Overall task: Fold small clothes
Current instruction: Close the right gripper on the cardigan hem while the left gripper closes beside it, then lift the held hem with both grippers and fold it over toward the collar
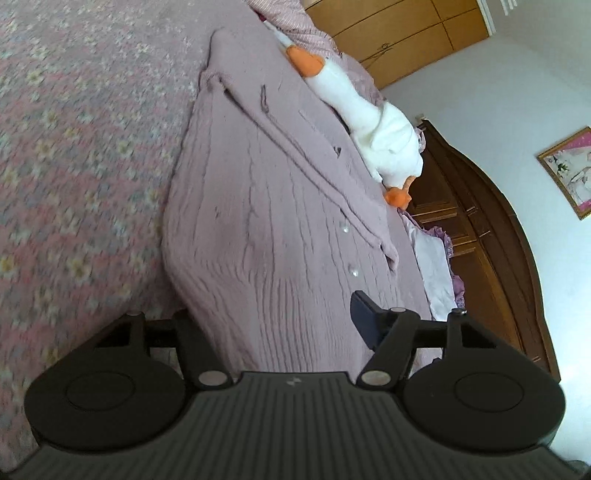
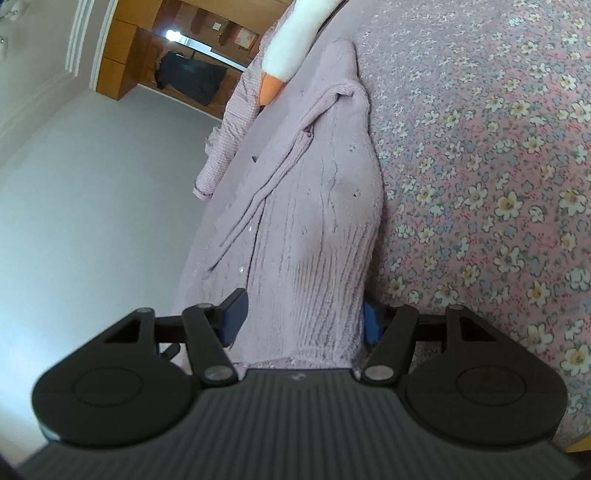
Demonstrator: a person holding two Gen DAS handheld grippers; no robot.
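Note:
A lilac ribbed knit cardigan (image 1: 258, 221) with small clear buttons and a loose drawstring is raised off the bed. In the left wrist view it runs away from my left gripper (image 1: 273, 325), which is shut on its near edge; the blue right pad (image 1: 364, 321) shows, while the other is hidden behind the knit. In the right wrist view the same cardigan (image 2: 317, 221) fills the gap of my right gripper (image 2: 303, 321), also shut on it, with blue pads (image 2: 236, 314) on both sides of the bunched hem.
A floral pink bedspread (image 1: 74, 147) (image 2: 480, 184) lies under the garment. A white plush goose (image 1: 369, 122) (image 2: 291, 48) rests beyond it. A pink checked cloth (image 2: 236, 110), pale pillows (image 1: 432, 266), a dark wooden headboard (image 1: 480, 240) and a wardrobe (image 1: 406, 29) stand farther off.

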